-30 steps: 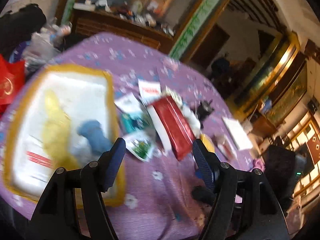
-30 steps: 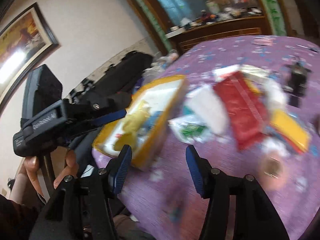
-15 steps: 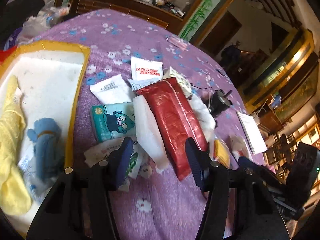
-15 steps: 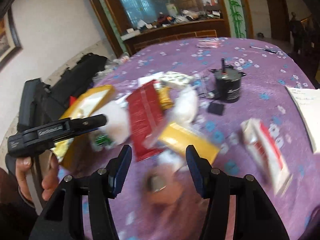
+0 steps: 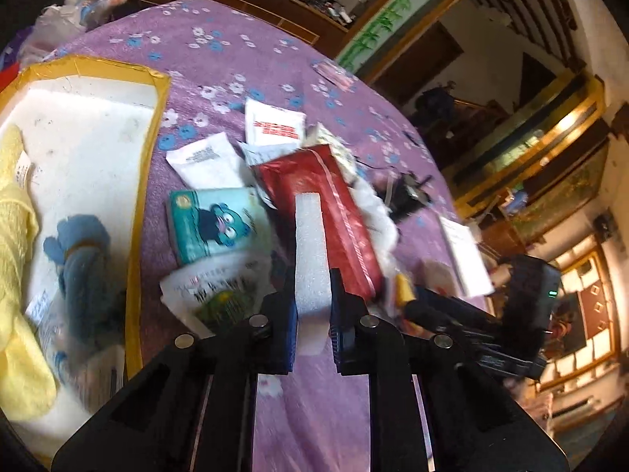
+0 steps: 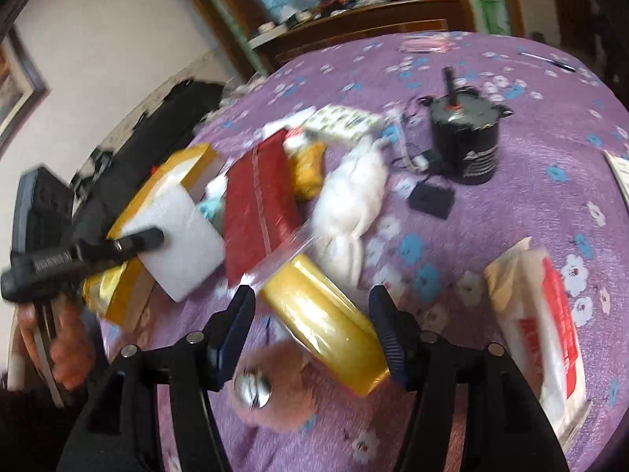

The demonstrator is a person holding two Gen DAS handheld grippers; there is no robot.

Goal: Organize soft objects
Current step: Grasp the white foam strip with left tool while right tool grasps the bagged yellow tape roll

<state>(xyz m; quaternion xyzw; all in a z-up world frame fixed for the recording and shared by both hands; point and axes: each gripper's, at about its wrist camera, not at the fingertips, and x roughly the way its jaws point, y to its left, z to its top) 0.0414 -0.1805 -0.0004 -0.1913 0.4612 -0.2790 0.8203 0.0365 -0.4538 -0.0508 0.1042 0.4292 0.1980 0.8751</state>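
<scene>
Left gripper (image 5: 312,306): matte black plastic body, angular arms, blue ribbed pads (image 5: 290,326) on inner finger faces, round silver screws across lower centre of frame. Right gripper (image 6: 314,334): same black frame, blue ribbed pads (image 6: 236,330), silver screws at finger pivots. Left hand (image 6: 65,338), lower left of right wrist frame: bare, reddish skin, blurred.

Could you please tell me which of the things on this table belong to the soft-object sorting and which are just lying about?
Part of the job: white foam block gripped by the left gripper; yellow-rimmed tray; yellow cloth; blue plush toy; white stuffed cloth.

Lying about: black motor; red packet; gold packet; pen.
</scene>
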